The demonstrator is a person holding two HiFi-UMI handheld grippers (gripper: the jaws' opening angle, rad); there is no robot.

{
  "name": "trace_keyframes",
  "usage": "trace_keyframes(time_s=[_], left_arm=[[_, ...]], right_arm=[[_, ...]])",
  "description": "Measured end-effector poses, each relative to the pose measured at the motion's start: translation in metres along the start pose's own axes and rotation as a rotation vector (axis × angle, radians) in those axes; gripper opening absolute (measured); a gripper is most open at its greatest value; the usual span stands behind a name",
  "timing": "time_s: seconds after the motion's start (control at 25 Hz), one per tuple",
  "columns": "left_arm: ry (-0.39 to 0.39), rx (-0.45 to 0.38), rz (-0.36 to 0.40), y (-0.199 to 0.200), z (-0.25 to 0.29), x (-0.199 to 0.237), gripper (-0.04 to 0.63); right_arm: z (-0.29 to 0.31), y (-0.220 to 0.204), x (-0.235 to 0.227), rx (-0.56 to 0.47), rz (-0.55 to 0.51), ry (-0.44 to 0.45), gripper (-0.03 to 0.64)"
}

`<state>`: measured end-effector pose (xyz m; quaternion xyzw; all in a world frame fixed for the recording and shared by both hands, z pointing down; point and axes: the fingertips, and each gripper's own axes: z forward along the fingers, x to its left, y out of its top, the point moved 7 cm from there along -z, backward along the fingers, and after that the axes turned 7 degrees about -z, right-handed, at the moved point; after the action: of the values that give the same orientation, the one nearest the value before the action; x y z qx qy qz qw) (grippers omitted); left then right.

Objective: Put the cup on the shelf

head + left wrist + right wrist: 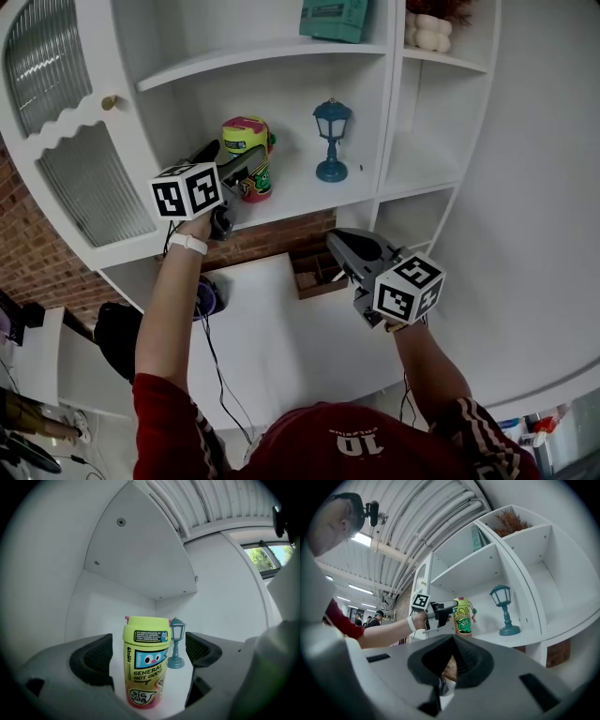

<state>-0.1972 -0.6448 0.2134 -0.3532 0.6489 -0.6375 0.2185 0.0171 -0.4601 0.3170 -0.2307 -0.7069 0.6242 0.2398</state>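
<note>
Cup: yellow plastic cup (146, 660) with cartoon print and a pink base, upright on the white shelf (309, 192), near a teal lantern figurine (176, 641).
Left gripper (150, 652): jaws spread, the cup between them, a gap either side.
Right gripper (453, 644): jaws pressed together, empty.

Reaching up and forward with the left arm (173, 309), nearly straight, left claw (246, 167) held level, jaws spread wide apart. Keeping the right arm (427, 361) bent and low, close to the chest, right claw (339, 242) angled up-left, jaws pressed together.
</note>
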Motion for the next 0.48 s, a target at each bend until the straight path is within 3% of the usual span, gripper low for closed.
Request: trace_keyframes(time_s=[0.48], left_arm=[[0.075, -0.016, 0.004, -0.004, -0.030, -0.045, 0.485]], right_arm=[[-0.040, 0.010, 0.000, -0.012, 0.007, 0.064, 0.005]])
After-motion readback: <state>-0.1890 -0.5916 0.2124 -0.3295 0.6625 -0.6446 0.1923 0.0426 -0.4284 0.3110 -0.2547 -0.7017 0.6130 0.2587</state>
